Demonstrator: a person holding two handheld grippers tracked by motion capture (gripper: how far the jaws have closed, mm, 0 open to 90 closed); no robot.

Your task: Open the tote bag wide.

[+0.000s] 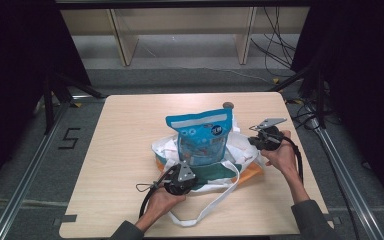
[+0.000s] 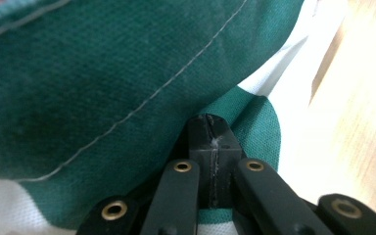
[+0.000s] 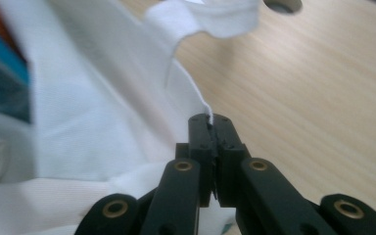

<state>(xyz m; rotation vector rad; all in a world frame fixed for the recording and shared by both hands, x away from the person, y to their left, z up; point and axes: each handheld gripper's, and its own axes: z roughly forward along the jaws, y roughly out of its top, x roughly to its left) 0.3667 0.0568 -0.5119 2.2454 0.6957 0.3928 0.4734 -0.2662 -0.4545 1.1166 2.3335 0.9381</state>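
Here both tools are clamped on the tote bag (image 1: 240,150): left tool (image 2: 209,122) on green cloth, right tool (image 3: 210,120) on its white edge.

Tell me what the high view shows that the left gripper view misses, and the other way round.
The high view alone takes in the blue snack pouch standing in the white and green tote bag, the bag's long white strap trailing toward the near table edge, and the right gripper at the bag's far right edge. The left gripper view alone gives the close detail: the left gripper has its jaws shut on a fold of the bag's green cloth, with pale stitching running across it. Both views share the green and white bag fabric and the light wooden tabletop.
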